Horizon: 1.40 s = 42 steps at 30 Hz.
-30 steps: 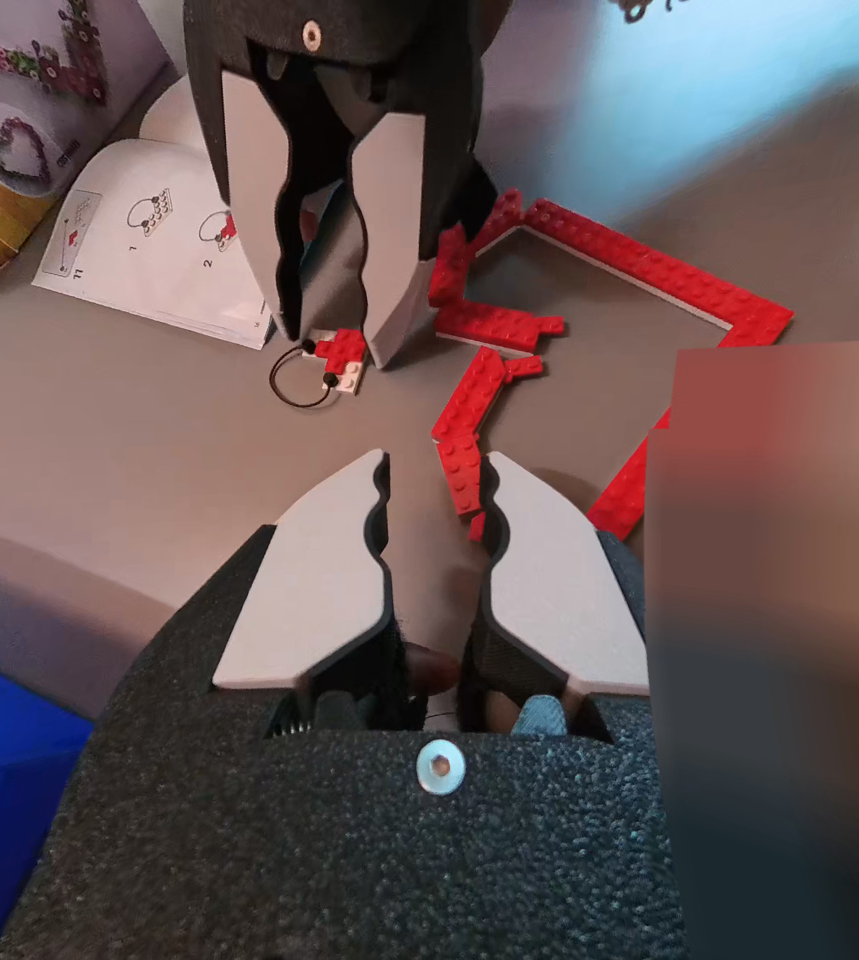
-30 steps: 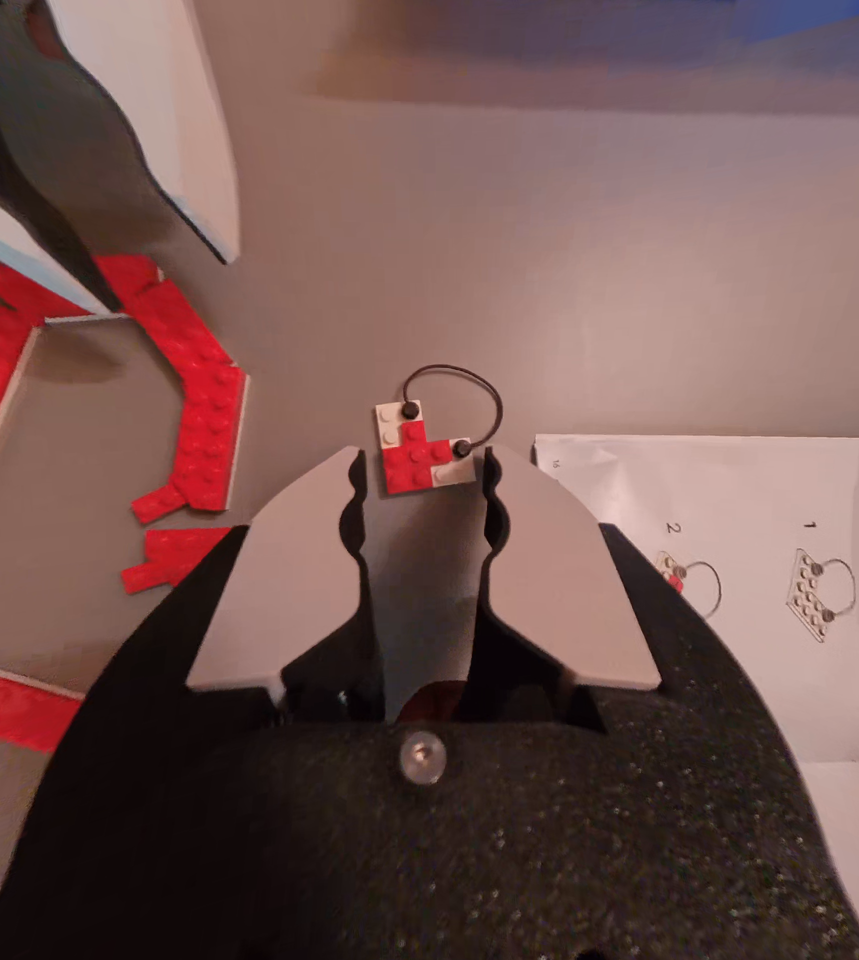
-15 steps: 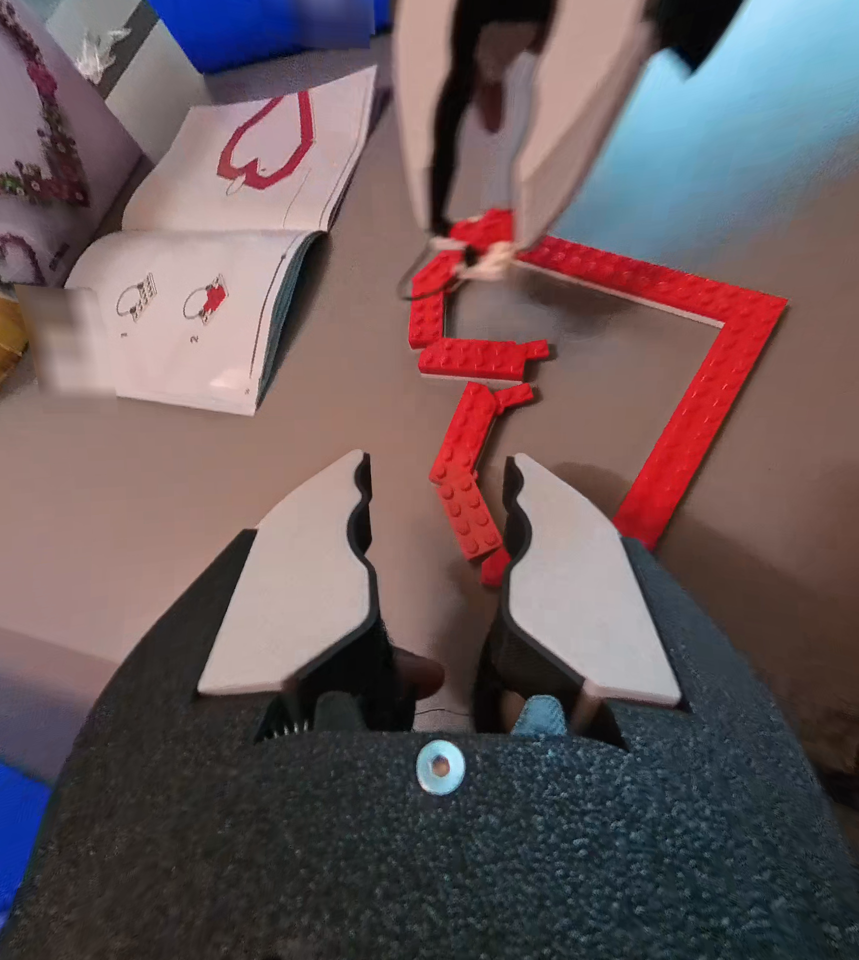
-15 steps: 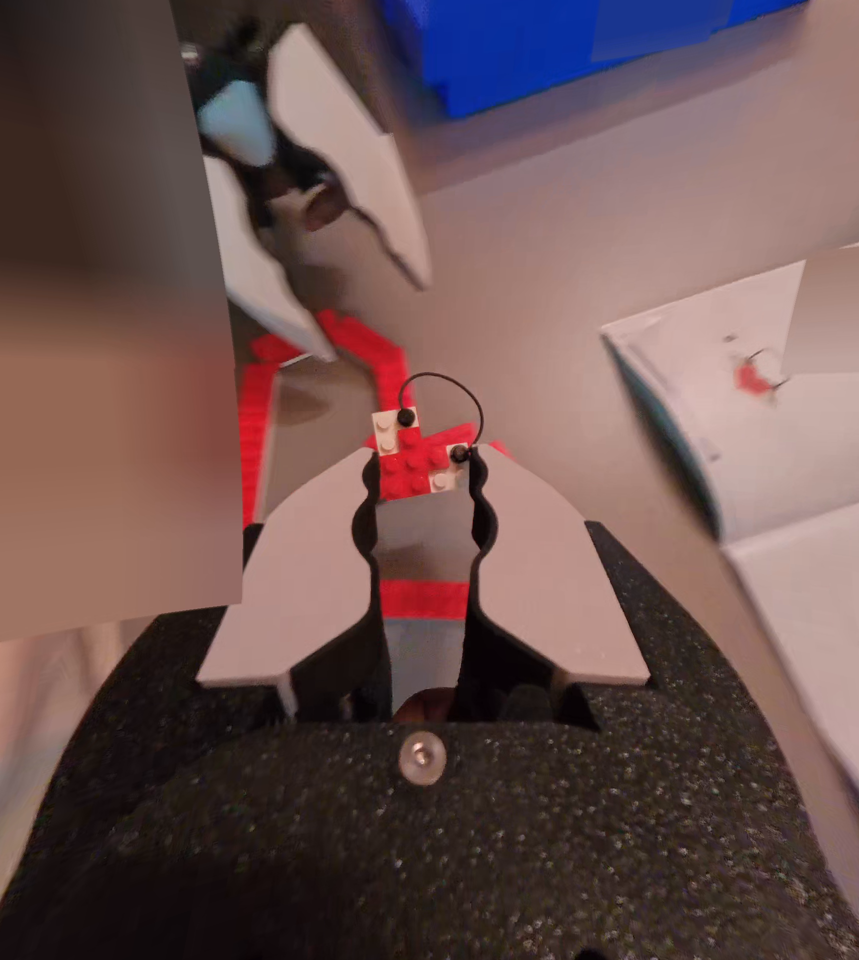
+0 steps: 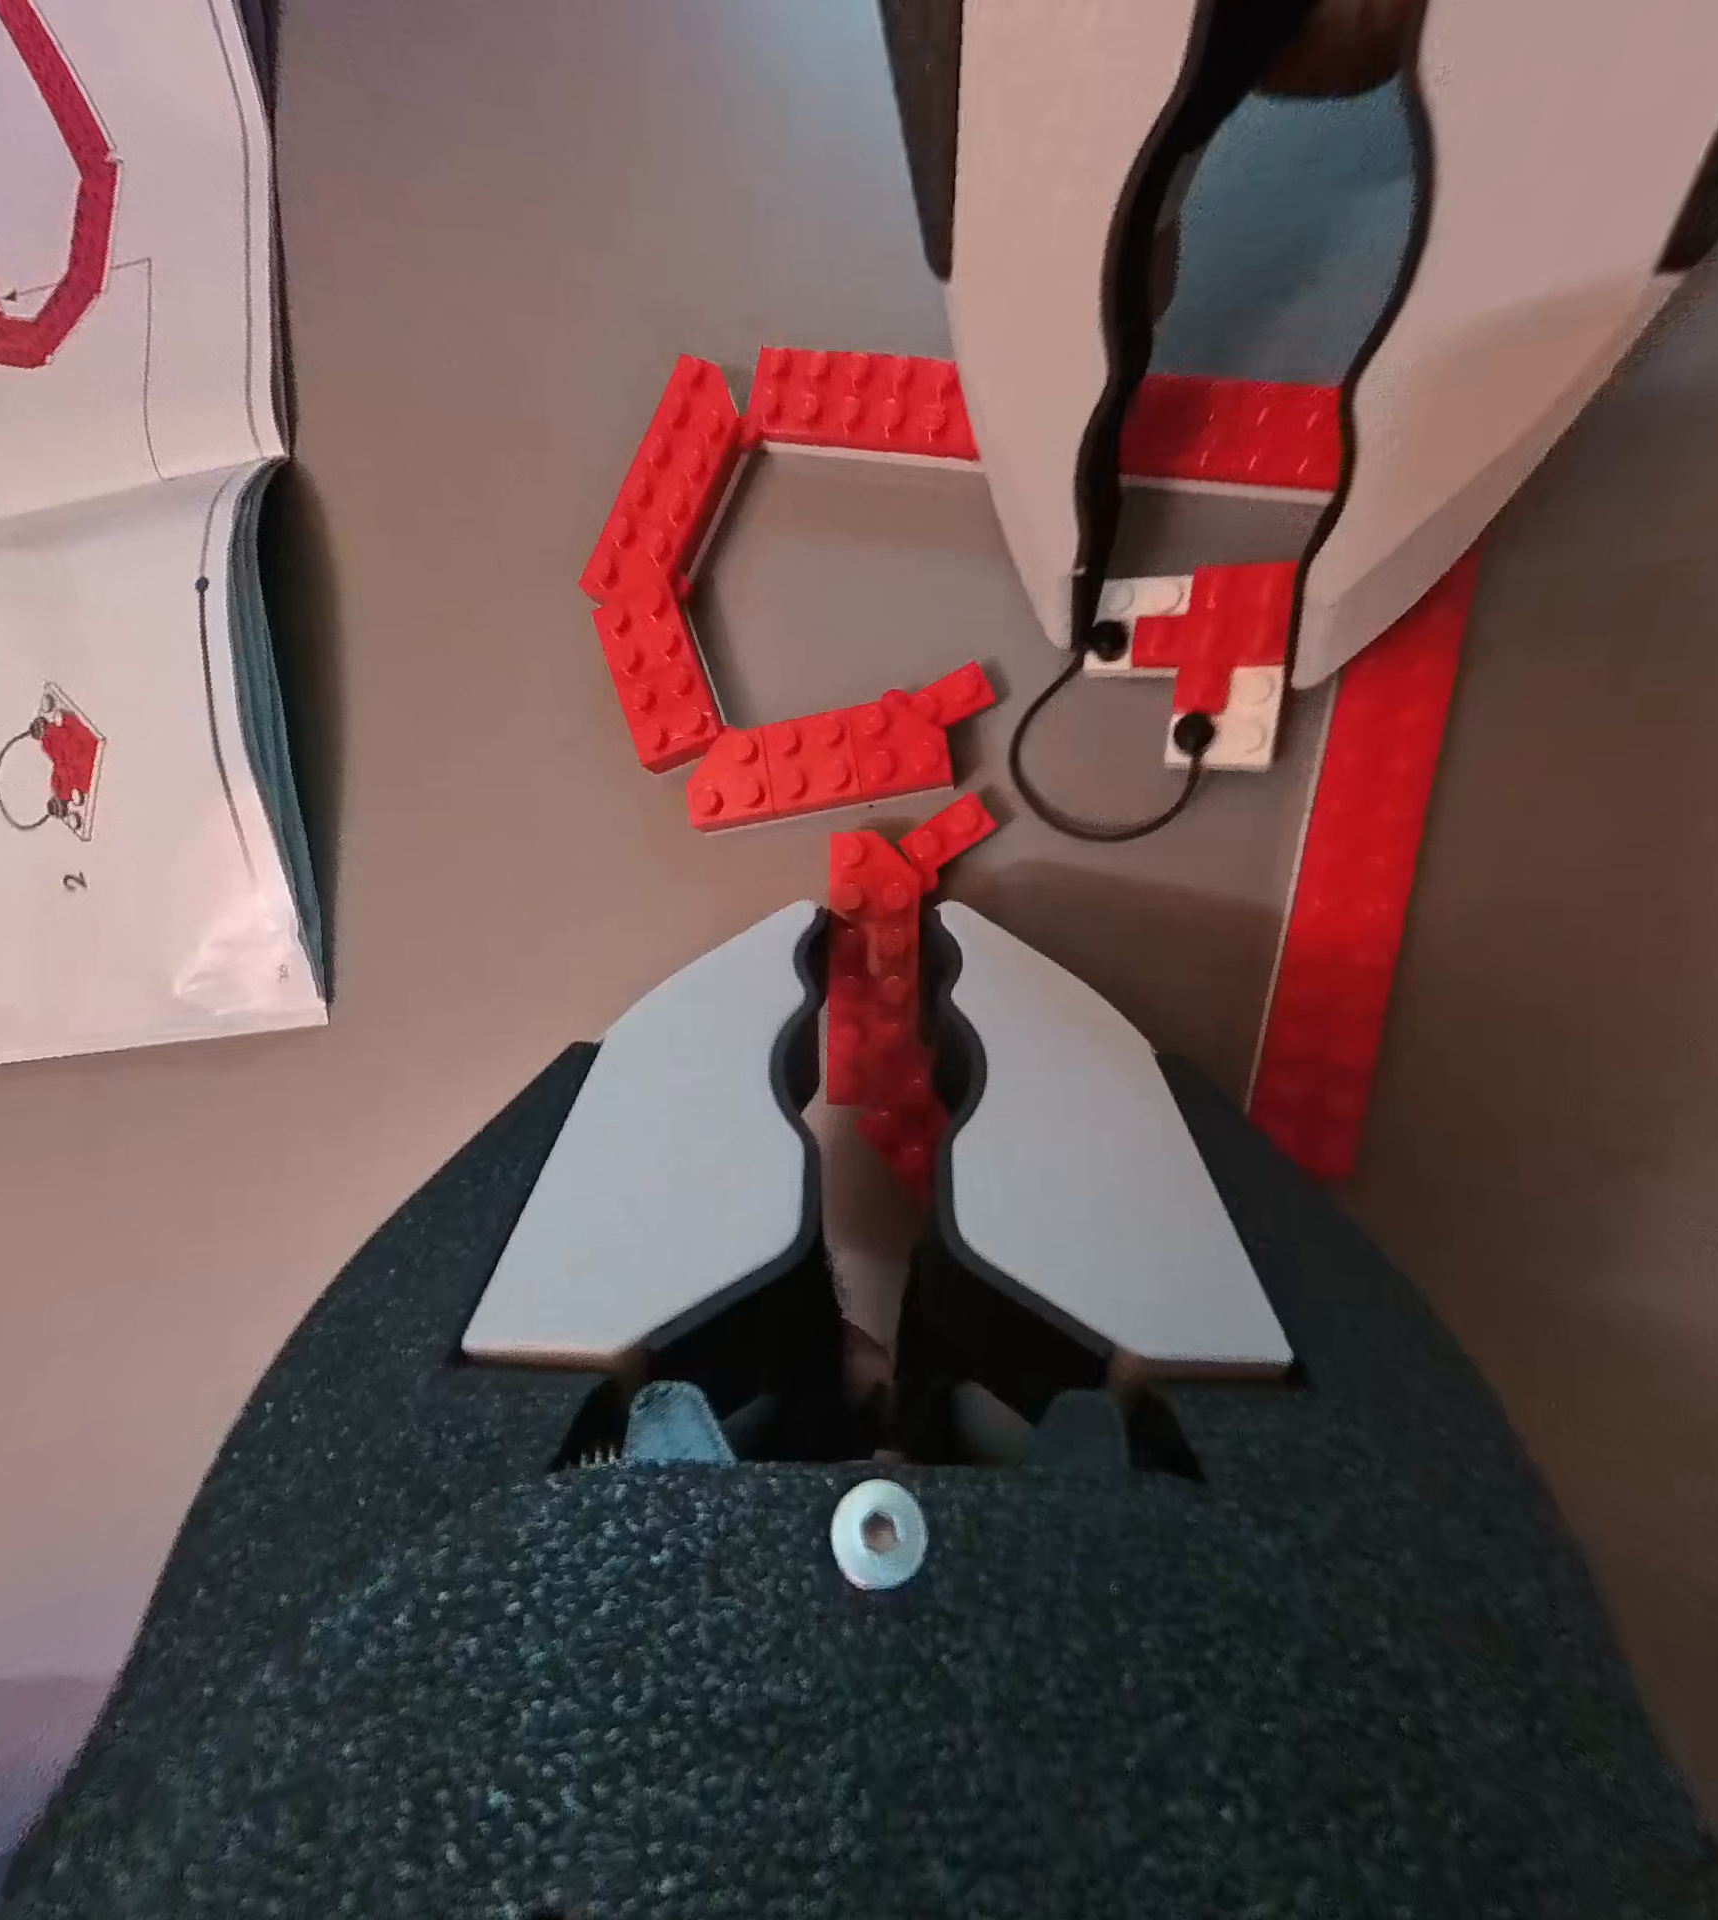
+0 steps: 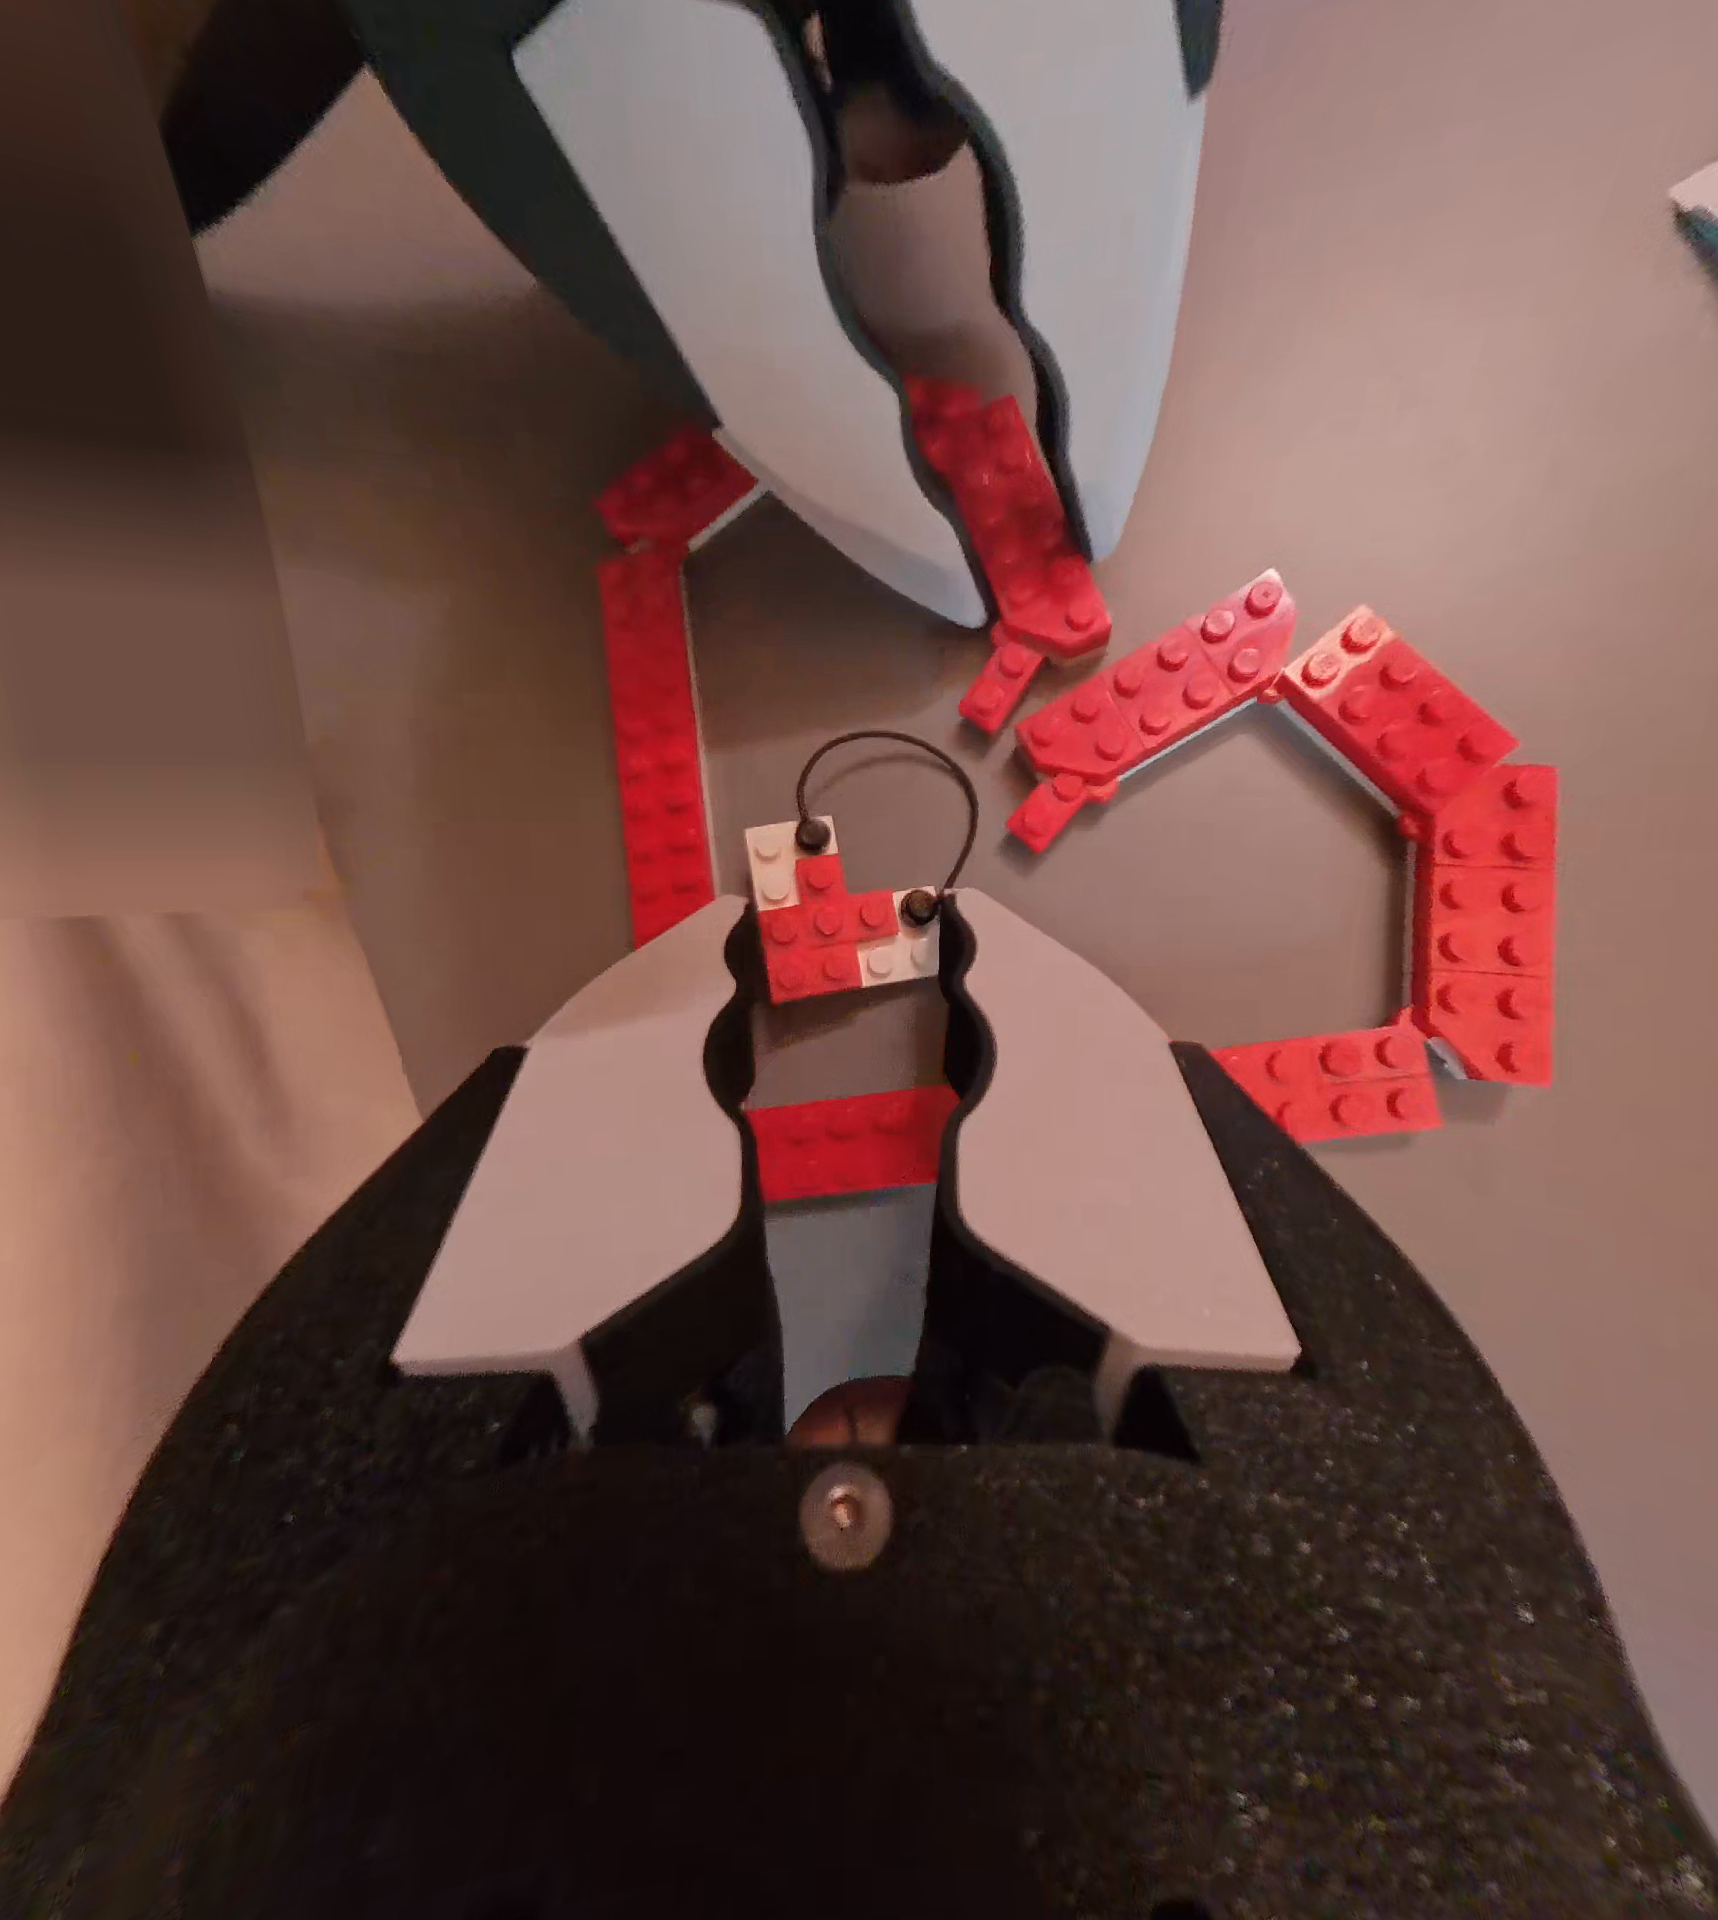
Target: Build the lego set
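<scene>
The right gripper has its 2 grey jaws closed on the near edge of a small flat red-and-white plate assembly with a thin black cord loop, carried just above the grey tabletop. The left gripper pinches the near end of a jointed strip of red plates, part of the unfinished red plate outline lying flat on the table, its far end just short of the gap at the notch.

The little assembly should be light and stiff, but the cord is limp and could snag; holding it by the plate edges, as now, looks safest. The outline is thin and hinged at its joints, so it would likely flex or pop apart if lifted. It needs pressing flat.

An open white instruction booklet lies at the left.
</scene>
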### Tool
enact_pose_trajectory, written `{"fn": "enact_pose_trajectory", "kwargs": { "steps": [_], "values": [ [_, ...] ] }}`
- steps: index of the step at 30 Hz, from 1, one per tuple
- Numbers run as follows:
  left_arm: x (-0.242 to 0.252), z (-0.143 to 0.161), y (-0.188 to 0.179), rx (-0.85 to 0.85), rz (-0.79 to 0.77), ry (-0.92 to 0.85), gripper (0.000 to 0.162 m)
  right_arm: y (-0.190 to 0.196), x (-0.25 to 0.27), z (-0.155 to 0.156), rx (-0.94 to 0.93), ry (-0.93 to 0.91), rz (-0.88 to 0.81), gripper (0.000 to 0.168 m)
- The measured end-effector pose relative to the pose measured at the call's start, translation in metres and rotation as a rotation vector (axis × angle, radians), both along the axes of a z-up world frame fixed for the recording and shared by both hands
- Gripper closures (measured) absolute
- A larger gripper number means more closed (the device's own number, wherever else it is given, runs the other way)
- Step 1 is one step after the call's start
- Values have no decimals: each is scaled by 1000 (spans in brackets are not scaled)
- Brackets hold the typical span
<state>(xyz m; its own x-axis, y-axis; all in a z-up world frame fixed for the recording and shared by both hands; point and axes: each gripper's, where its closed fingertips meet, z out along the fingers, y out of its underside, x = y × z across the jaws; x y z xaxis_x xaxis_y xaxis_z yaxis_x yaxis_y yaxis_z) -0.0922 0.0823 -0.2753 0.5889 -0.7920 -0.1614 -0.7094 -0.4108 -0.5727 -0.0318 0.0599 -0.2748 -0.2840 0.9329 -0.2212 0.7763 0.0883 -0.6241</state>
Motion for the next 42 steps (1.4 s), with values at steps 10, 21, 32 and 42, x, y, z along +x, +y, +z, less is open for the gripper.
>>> {"fn": "enact_pose_trajectory", "kwargs": {
  "steps": [10,21,32,42],
  "values": [
    [-10,11,-8,56,4,-63,147,-8,-16,4,46,63,39,129],
    [-6,10,-11,88,-1,-88,146,39,-35,30,426,288,766,143],
    [1,9,-11,110,-5,-129,147,30,-52,0,647,230,1369,131],
    [5,7,-15,99,-36,-160,147,47,-72,-2,650,237,1212,148]
  ]
}}
